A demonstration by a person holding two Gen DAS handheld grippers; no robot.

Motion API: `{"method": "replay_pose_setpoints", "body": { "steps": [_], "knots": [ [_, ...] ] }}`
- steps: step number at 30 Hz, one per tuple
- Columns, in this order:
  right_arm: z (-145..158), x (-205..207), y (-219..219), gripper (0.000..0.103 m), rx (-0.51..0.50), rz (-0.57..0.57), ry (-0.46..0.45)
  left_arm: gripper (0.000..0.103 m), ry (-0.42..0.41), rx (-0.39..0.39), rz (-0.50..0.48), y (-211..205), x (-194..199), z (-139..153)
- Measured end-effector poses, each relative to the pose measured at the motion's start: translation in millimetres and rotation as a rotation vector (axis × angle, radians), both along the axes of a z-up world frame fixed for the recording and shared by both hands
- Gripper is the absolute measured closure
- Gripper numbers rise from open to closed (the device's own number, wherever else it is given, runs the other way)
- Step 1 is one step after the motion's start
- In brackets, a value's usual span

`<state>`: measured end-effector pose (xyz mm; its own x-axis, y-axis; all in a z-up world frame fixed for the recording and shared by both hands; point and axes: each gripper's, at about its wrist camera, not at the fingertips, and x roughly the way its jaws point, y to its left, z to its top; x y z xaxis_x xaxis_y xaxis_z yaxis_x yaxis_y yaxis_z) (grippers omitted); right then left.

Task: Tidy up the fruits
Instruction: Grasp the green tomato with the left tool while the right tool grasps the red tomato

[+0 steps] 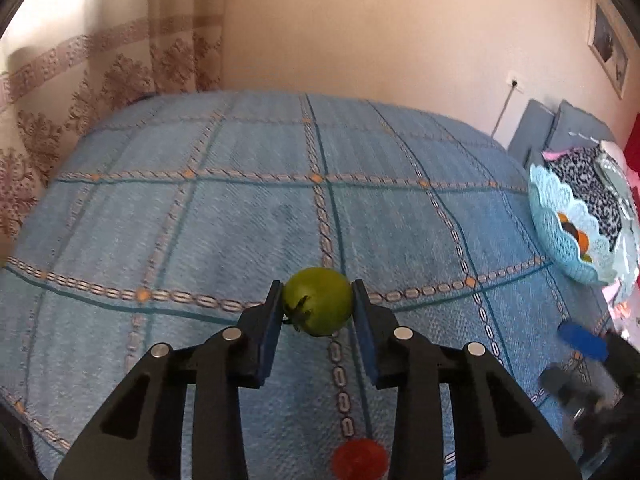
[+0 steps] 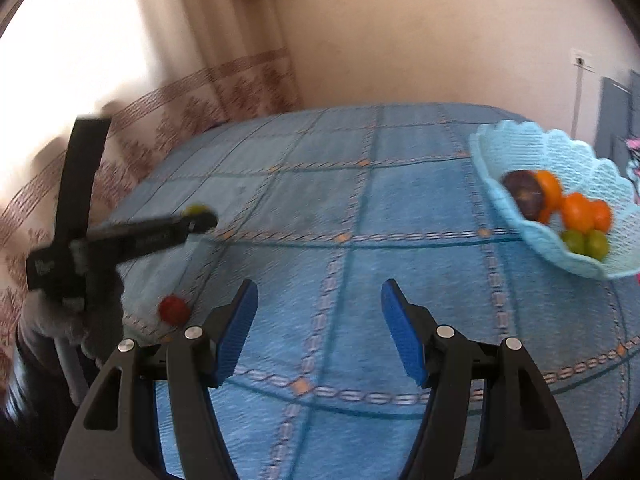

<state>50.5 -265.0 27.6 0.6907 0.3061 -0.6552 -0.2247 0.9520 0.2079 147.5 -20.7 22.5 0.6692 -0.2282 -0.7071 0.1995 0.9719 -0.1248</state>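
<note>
Green tomato [image 1: 318, 300] clamped btwn left gripper [image 1: 316, 304] jaws; right gripper [image 2: 318, 330] jaws apart.

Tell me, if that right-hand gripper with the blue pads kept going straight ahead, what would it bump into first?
Probably just the blue checked woven bedspread. The right gripper stands open with nothing between its fingers, and it tilts downward at bare cloth. The pale blue lacy plastic basket sits off to its right, likely missed.

Pretty sure I'm working in someone's home here, bedroom or living room. There's a blue woven cover [image 1: 248, 216] with a checked pattern, patterned lace curtains [image 1: 80, 92] by a bright window, a framed picture [image 1: 608, 46] on the peach wall, and a lacy plastic fruit basket [image 2: 516, 148].
</note>
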Motion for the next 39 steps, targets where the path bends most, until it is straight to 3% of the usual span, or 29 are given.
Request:
{"method": "replay_pose_setpoints", "body": {
  "steps": [5,11,15,29,39],
  "knots": [
    [-4.8,3.9,36.0,0.037,0.023,0.121,0.056,0.069,-0.06,0.034,0.067,14.8,-7.5,14.5],
    [-13.5,6.6,78.4,0.037,0.015,0.219,0.101,0.069,-0.065,0.018,0.108,32.8,-6.8,17.3],
    [-18.4,11.7,99.2,0.047,-0.008,0.255,0.12,0.069,-0.081,0.013,0.126,40.0,-9.9,22.3],
    [-30.3,25.0,124.7,0.075,-0.06,0.284,0.137,0.068,-0.094,0.006,0.123,39.6,-18.0,24.6],
    [-22.7,21.8,101.8,0.075,-0.007,0.227,0.129,0.068,-0.092,0.02,0.104,32.3,-17.1,21.4]
  ]
}}
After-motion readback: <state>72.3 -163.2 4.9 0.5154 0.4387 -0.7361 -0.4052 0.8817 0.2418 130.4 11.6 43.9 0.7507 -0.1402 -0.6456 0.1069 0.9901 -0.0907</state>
